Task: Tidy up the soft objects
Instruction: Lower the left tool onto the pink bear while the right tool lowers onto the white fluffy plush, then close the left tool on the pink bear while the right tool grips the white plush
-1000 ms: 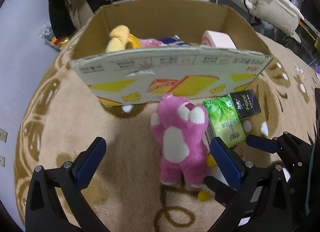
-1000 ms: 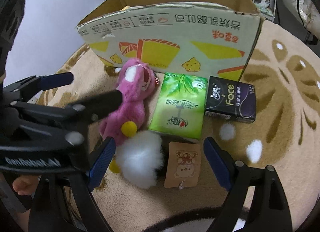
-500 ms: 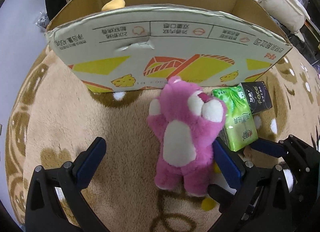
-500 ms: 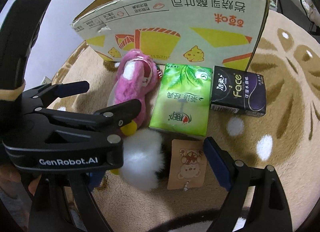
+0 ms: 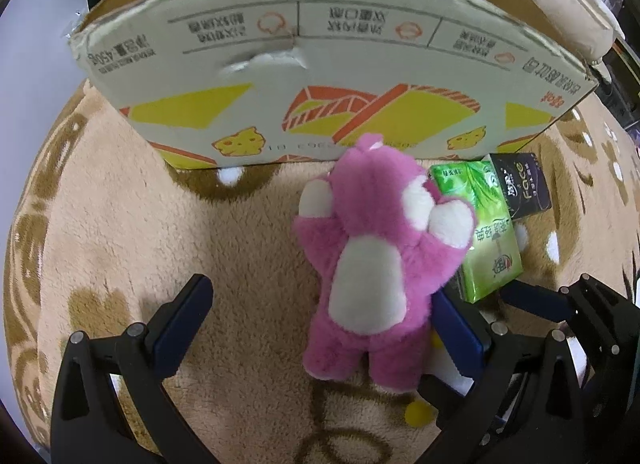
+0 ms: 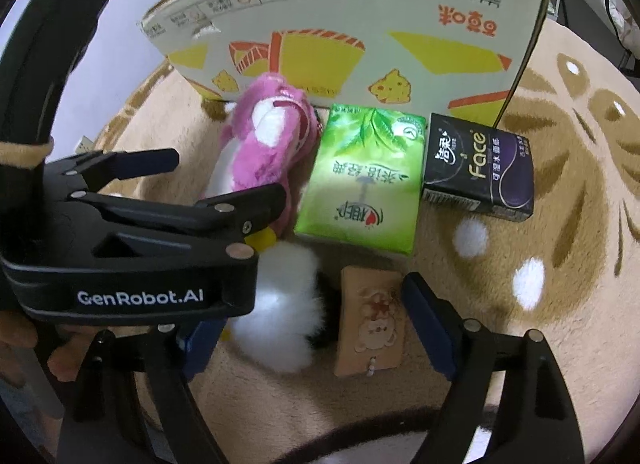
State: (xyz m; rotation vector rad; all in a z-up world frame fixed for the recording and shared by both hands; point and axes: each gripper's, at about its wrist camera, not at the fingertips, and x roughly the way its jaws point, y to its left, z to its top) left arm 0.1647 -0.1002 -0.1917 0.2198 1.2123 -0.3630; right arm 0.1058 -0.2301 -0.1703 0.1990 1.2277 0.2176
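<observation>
Right wrist view: the cardboard box (image 6: 360, 23) carries upside-down Chinese print and yellow cheese drawings; below it lie a green tissue pack (image 6: 360, 179) and a black pack (image 6: 480, 171) reading "Face". The left gripper (image 5: 320, 324), marked "GenRobot.AI", points steeply down, jaws wide, its right pad against the fluffy pink plush bear (image 5: 372, 276) on the shaggy beige rug (image 5: 120, 223). The right gripper (image 6: 304, 328) is closing, unclamped, around a white furry toy (image 6: 280, 304) and small flat bear pouch (image 6: 370, 324).

Left hand-held gripper (image 5: 320, 328) lower around pink bear (image 5: 376, 276)
</observation>
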